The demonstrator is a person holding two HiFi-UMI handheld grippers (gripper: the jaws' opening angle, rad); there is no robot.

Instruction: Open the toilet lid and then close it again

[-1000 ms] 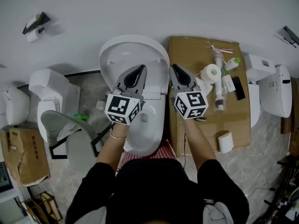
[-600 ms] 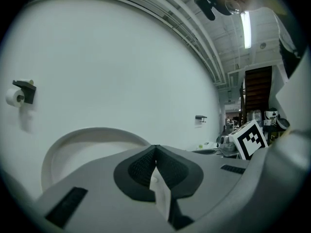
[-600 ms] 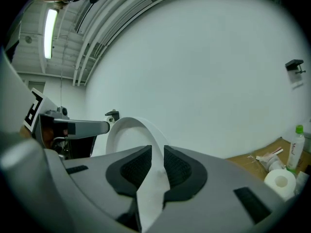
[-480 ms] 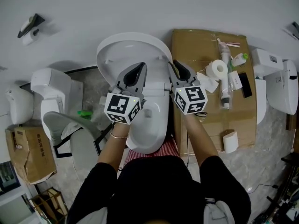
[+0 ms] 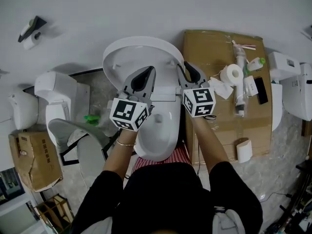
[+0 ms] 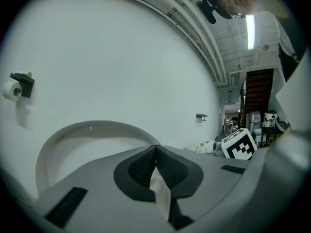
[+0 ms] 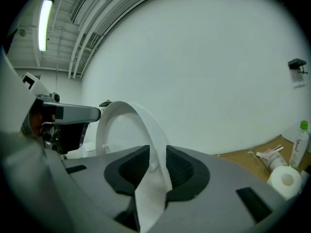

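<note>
The white toilet lid [image 5: 139,57] stands raised against the wall above the bowl [image 5: 158,130]. My right gripper [image 5: 187,68] is at the lid's right rim. In the right gripper view the lid [image 7: 131,118] runs edge-on between the jaws of the right gripper [image 7: 156,152], which are shut on it. My left gripper [image 5: 146,73] hangs in front of the lid's inner face. Its tips meet in the left gripper view [image 6: 155,148], where the lid [image 6: 82,135] arcs behind them. A white sliver shows low in the gap between the jaws.
A cardboard box [image 5: 222,116] stands right of the toilet and carries a paper roll [image 5: 230,74], bottles and a black item. Other toilets stand at left [image 5: 58,96] and right [image 5: 292,84]. A paper holder [image 5: 30,35] hangs on the wall. A torn carton [image 5: 34,160] sits at the lower left.
Both grippers stay at the raised lid. The right one has drifted a little to the right along the rim, and the head view has shifted slightly.
</note>
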